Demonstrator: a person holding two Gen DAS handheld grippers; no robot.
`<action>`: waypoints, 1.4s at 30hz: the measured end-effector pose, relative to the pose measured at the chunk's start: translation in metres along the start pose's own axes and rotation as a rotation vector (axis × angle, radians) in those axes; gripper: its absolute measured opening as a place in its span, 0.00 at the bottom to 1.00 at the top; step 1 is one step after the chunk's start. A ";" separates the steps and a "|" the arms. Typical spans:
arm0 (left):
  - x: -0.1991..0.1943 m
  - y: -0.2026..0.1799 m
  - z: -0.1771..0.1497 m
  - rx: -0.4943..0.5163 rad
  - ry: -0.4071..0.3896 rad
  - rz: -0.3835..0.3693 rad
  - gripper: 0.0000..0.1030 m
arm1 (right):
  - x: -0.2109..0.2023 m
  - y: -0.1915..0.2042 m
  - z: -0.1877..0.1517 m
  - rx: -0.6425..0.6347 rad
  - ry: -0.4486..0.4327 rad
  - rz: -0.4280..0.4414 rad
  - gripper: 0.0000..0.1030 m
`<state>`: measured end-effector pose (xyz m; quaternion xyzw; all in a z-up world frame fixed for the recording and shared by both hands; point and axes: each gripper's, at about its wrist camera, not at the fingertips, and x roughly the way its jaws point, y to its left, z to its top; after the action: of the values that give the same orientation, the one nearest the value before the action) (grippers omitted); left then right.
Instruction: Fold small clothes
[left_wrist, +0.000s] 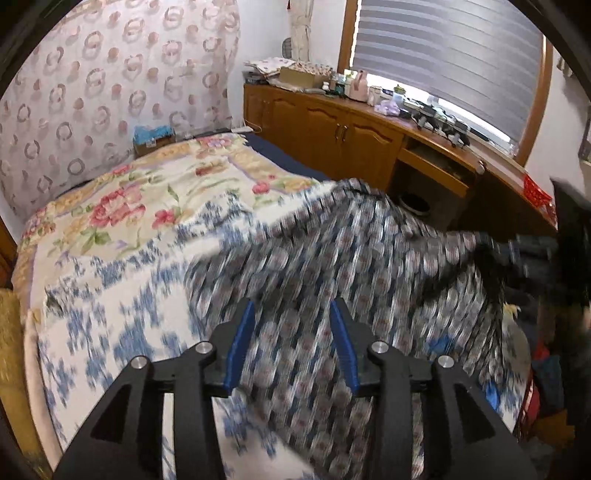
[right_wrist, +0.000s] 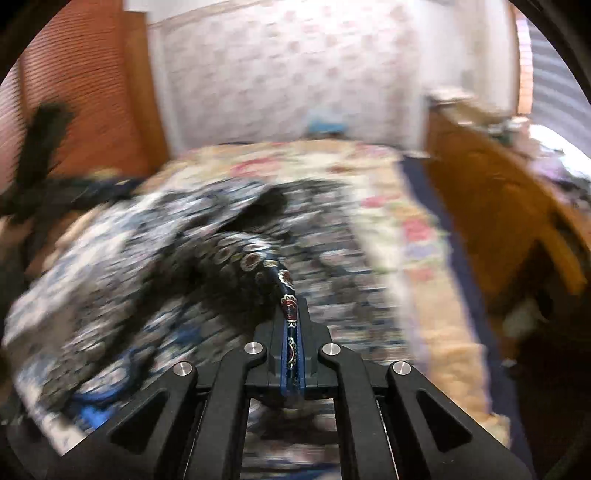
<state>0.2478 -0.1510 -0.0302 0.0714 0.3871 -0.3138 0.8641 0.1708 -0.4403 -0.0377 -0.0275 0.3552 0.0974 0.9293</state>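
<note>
The left gripper (left_wrist: 291, 314) hangs over the patterned garment (left_wrist: 332, 266), its blue pads (left_wrist: 242, 347) standing partly apart with cloth beneath them but nothing pinched — the garment passes under the gap, not through it. The garment lies spread across the near end of the bed, over a blue-and-white cover (left_wrist: 110, 295) and the floral quilt (left_wrist: 147, 195) beyond. To the right, the right gripper (right_wrist: 290, 306) is closed tight on a rolled edge of the same garment, which rises in a ridge toward its tips.

Risks, as I judge them: with only one end held, lifting could drag the whole piece into a twist rather than a clean fold — and the left gripper may close on the bed cover along with the cloth.

The left wrist view shows the garment's full spread, the wooden cabinets (left_wrist: 332, 136) and the window blind (left_wrist: 461, 55); it shows the right gripper only as a dark blur at its edge. The right wrist view alone shows the clamped fold clearly, though its surroundings are heavily smeared.
</note>
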 end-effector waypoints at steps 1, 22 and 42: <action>-0.001 -0.002 -0.010 0.003 0.006 -0.006 0.43 | -0.002 -0.005 -0.001 0.024 -0.001 -0.010 0.03; 0.012 -0.005 -0.081 -0.001 0.083 0.034 0.50 | -0.002 0.065 -0.009 -0.174 -0.008 -0.222 0.36; 0.018 -0.014 -0.081 0.015 0.058 0.075 0.56 | -0.010 0.079 -0.019 -0.012 0.038 0.155 0.36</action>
<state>0.1979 -0.1411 -0.0969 0.1017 0.4067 -0.2817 0.8631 0.1350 -0.3667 -0.0441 -0.0073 0.3731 0.1703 0.9120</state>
